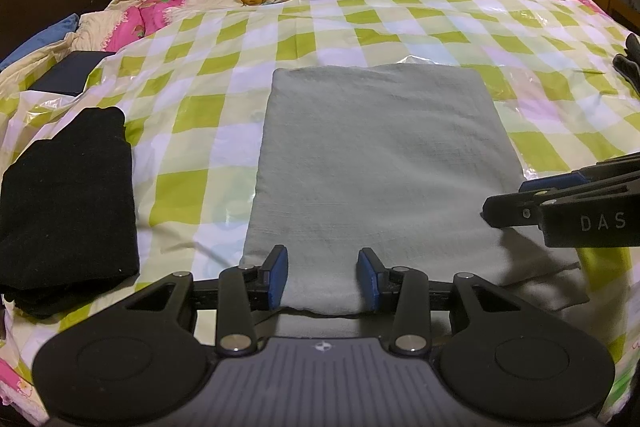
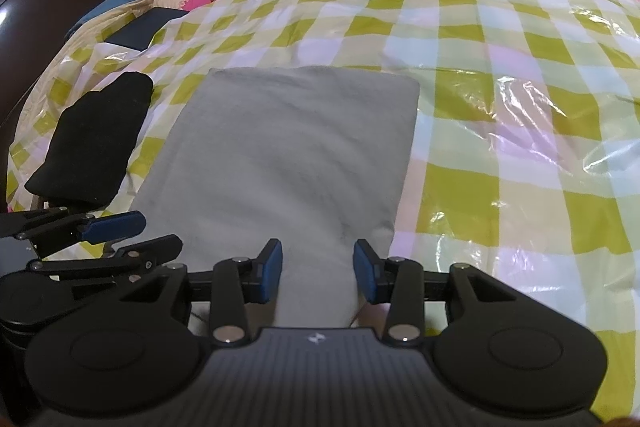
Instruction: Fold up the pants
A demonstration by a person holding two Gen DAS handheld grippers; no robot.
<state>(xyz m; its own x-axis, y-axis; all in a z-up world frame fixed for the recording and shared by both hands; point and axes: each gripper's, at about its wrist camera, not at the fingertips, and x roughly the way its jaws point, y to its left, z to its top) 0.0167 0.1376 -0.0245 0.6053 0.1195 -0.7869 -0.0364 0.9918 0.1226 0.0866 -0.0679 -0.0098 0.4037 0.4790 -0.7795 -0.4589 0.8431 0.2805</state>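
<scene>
The grey pants [image 1: 372, 163] lie folded into a neat rectangle on the bed [image 1: 440, 23], their near edge between the parted fingers of both the left gripper [image 1: 322, 277] and right gripper [image 2: 318, 271], so I'd judge one more fold needs both to pinch that edge.

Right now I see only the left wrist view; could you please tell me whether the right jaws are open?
Observer: Yes, the right gripper stands open, jaws well apart.
Operator: Thank you. What lies between them?
Observer: The near edge of the folded grey pants, close to their right corner; cloth fills the gap.
</scene>
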